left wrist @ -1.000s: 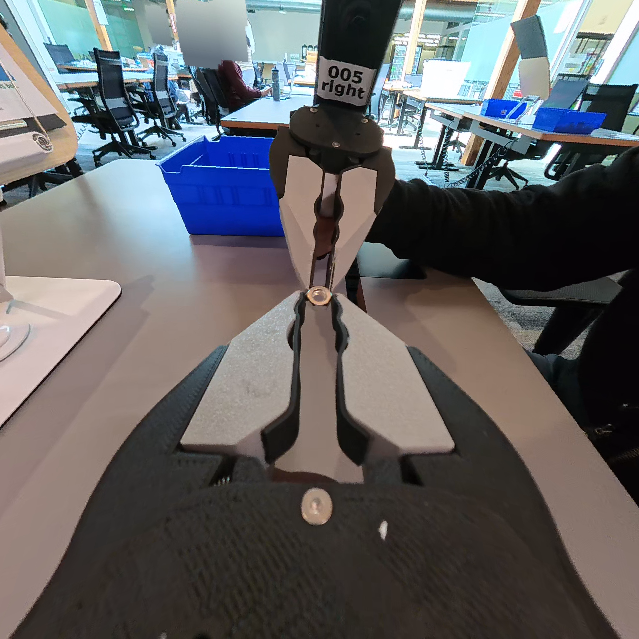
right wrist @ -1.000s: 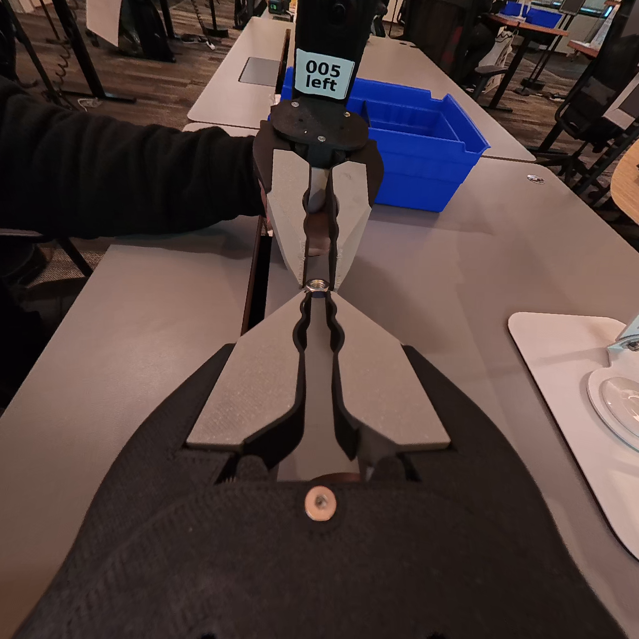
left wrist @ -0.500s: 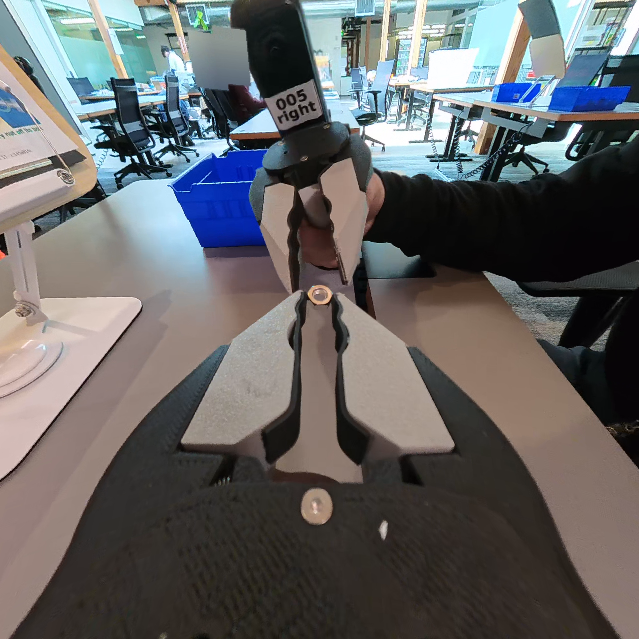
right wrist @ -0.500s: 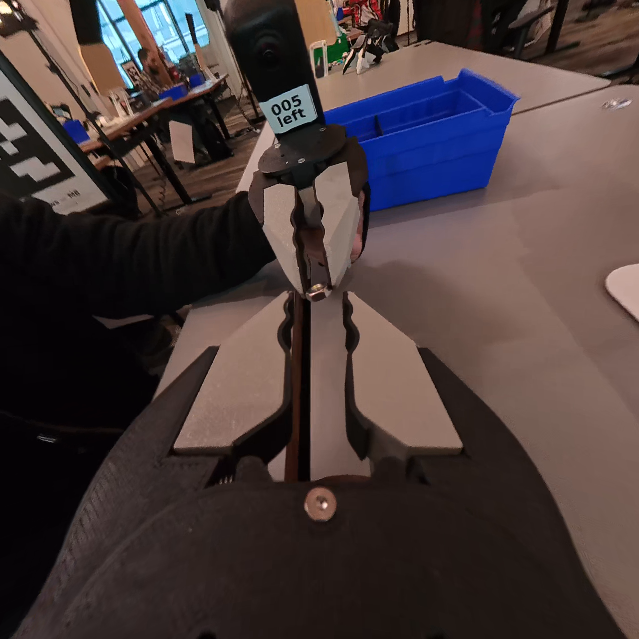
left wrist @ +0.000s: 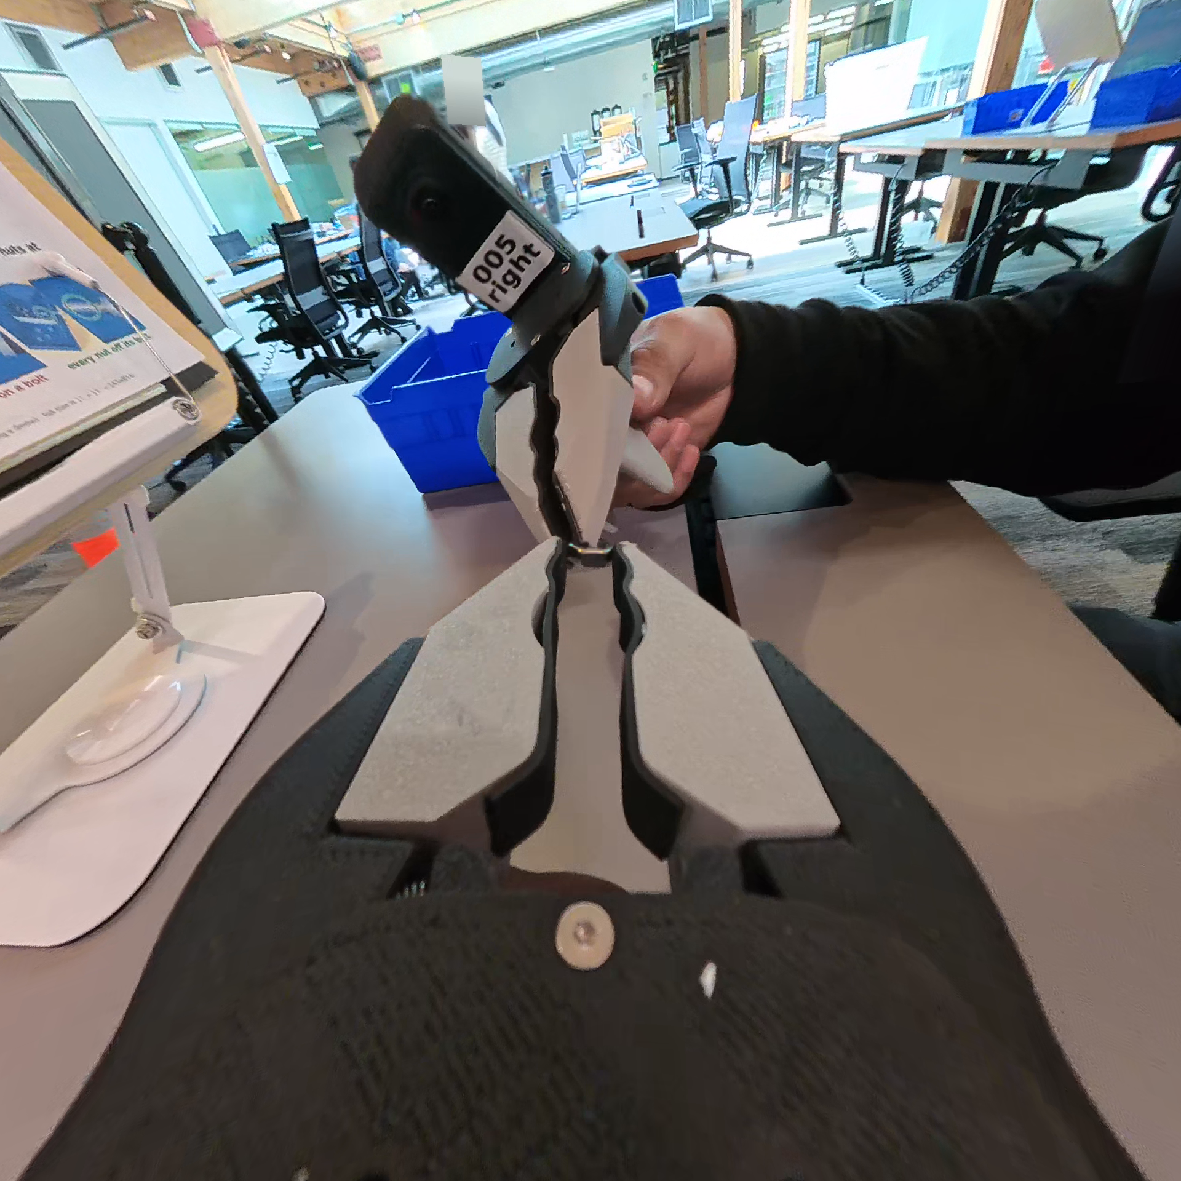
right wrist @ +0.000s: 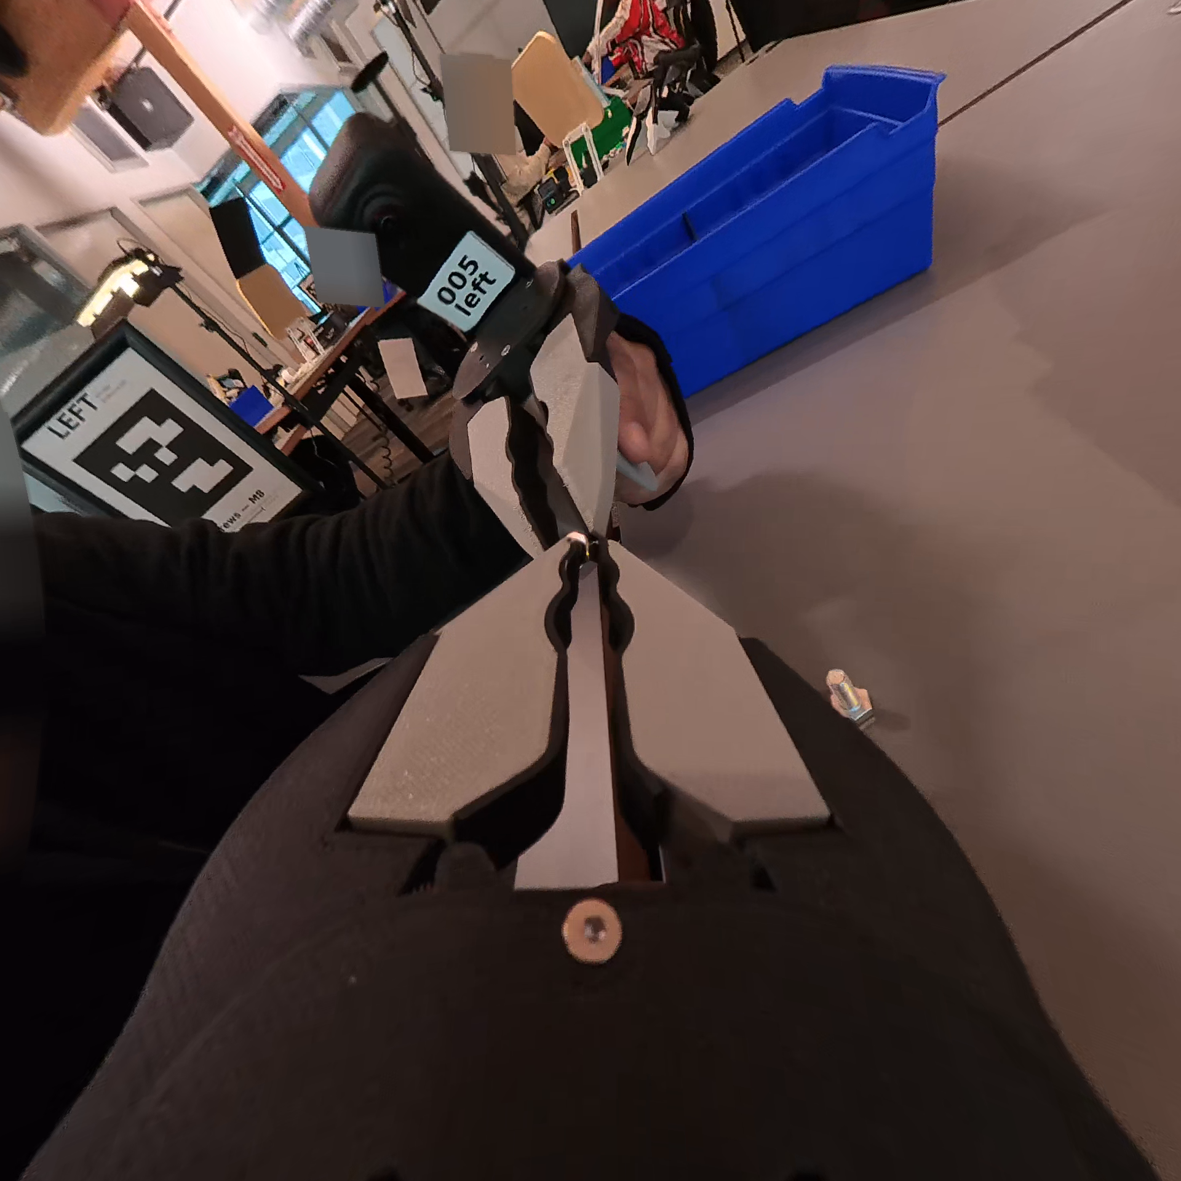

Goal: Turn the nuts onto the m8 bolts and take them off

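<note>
1. The left gripper (left wrist: pixel 589 555) is clenched on a nut (left wrist: pixel 591 549) pinched at its very fingertips, at 12 o'clock from its body in the left wrist view.
2. The right gripper (left wrist: pixel 578 533) comes down tip to tip from 12 o'clock, tilted toward 11; its jaws are closed on something small and metallic, meeting the nut — whether a bolt sits there I cannot tell.
3. A loose bolt (right wrist: pixel 847 696) lies on the grey table (right wrist: pixel 958 511) at 3 o'clock of the right gripper's body, just beside its black housing.
4. A blue bin (right wrist: pixel 799 255) stands at 1 o'clock — bare tabletop lies between it and the grippers.
5. A white stand base (left wrist: pixel 192 703) sits at 9 o'clock in the left wrist view, near the table's left edge.
6. A seam between table halves (left wrist: pixel 703 556) runs at 1 o'clock, just beyond the tips.
</note>
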Available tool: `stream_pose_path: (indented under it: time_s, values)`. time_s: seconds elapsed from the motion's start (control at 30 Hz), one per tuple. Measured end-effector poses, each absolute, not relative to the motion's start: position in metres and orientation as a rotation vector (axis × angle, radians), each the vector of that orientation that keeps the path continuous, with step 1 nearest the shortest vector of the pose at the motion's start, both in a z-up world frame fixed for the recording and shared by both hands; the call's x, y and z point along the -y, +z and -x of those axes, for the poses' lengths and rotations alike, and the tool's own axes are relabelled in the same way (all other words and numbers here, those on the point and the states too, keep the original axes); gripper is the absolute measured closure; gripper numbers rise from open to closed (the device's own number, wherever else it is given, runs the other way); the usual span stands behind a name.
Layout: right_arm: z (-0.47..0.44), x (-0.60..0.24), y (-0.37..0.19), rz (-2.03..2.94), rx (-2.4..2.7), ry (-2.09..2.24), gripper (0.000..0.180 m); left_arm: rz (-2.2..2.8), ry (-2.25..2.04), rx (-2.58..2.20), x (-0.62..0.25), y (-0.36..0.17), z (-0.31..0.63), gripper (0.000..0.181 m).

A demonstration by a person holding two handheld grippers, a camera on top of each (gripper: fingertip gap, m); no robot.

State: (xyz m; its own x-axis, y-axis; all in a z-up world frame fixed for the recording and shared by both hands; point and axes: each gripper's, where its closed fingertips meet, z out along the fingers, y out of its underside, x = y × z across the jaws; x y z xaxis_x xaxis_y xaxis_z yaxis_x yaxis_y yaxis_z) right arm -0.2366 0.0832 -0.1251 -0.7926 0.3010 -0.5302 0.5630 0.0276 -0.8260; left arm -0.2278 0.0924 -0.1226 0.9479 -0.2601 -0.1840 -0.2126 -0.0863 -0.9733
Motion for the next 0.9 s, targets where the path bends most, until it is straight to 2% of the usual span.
stream_pose_path:
  time_s: [0.37, 0.47, 0.63, 0.9]
  values:
    - [0.248, -0.098, -0.119, -0.972, -2.05, -1.915, 0.179, 1.69, 0.037, -0.293, -0.096, -0.126, 0.242, 0.173]
    - [0.256, -0.113, -0.117, -1.04, -2.051, -1.95, 0.178, 1.743, -0.014, -0.228, -0.097, -0.138, 0.249, 0.163]
    - [0.27, -0.13, -0.128, -1.157, -2.08, -1.94, 0.178, 1.959, -0.039, -0.132, -0.107, -0.188, 0.264, 0.142]
    - [0.269, -0.131, -0.126, -1.143, -2.102, -1.946, 0.178, 2.127, -0.008, -0.061, -0.121, -0.216, 0.274, 0.143]
